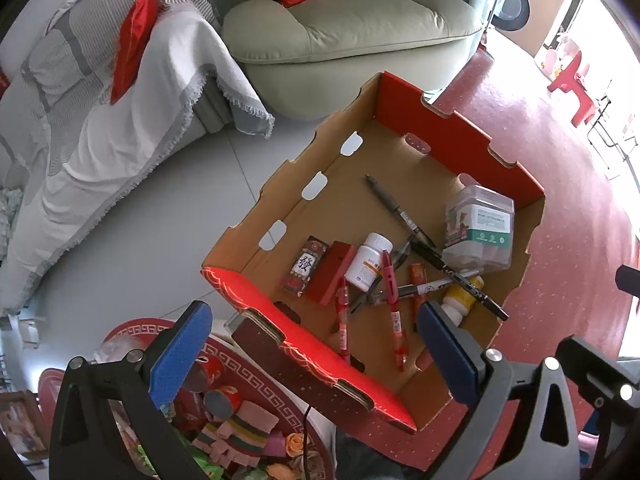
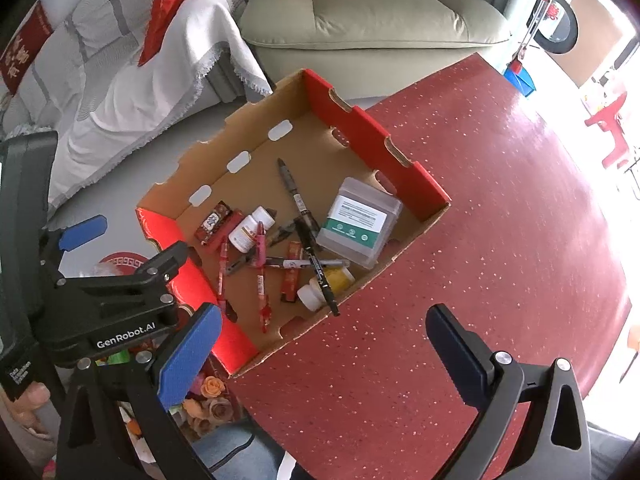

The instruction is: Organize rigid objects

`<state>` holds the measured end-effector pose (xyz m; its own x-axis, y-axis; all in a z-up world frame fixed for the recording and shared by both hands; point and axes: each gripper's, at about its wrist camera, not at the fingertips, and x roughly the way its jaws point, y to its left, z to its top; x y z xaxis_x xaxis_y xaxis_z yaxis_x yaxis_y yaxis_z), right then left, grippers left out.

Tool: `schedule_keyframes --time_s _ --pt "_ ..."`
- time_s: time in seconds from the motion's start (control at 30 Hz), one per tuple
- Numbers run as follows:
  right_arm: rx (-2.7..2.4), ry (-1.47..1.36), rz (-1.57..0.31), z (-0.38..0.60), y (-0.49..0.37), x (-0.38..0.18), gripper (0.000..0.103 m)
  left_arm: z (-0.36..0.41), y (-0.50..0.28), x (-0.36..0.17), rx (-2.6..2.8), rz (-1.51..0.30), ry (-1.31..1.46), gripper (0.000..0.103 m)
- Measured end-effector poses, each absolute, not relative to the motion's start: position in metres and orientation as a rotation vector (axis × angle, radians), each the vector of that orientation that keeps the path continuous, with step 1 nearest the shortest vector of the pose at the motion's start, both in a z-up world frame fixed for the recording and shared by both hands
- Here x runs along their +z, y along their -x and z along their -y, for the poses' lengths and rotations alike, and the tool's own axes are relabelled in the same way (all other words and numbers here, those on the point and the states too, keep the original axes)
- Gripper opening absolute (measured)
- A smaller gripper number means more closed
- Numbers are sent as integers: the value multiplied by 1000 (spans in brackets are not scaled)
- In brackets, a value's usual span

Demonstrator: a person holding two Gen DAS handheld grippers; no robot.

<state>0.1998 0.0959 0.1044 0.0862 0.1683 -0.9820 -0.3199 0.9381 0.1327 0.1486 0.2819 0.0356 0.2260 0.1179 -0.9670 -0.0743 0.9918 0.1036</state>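
A red-rimmed cardboard box (image 1: 460, 132) (image 2: 360, 120) sits on the red table. In it lie a clear plastic jar with a green label (image 1: 478, 226) (image 2: 356, 220), a white pill bottle (image 1: 366, 262) (image 2: 250, 228), a yellow bottle (image 1: 460, 294) (image 2: 326, 286), a red card pack (image 1: 304, 264) (image 2: 214, 222), red pens (image 1: 390, 296) (image 2: 260, 264) and black markers (image 1: 404, 214) (image 2: 294, 194). My left gripper (image 1: 316, 352) is open and empty over the box's near rim. My right gripper (image 2: 324, 356) is open and empty above the table, right of the box's near corner.
The red speckled table (image 2: 500, 200) spreads to the right of the box. A green sofa (image 1: 348, 28) and a blanket-covered seat (image 1: 100, 120) stand behind. A red tray of knitted items and fake flowers (image 1: 248, 432) sits below the left gripper. Grey floor (image 1: 160, 240) lies left.
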Motion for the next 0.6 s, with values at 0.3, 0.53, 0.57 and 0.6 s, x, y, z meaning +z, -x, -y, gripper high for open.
schedule_keyframes --time_s 0.3,0.53,0.57,0.6 --pt "371 141 -1442 -101 -200 104 103 -281 -148 34 135 -1340 -56 102" --pt "373 138 -1444 -101 -202 105 103 -279 -148 33 130 -1347 -55 102" --pt "374 139 -1444 -101 -202 105 103 -279 -148 33 130 -1347 -55 102" --pt "375 141 -1444 -101 -202 105 103 -279 -148 33 131 -1347 -55 102"
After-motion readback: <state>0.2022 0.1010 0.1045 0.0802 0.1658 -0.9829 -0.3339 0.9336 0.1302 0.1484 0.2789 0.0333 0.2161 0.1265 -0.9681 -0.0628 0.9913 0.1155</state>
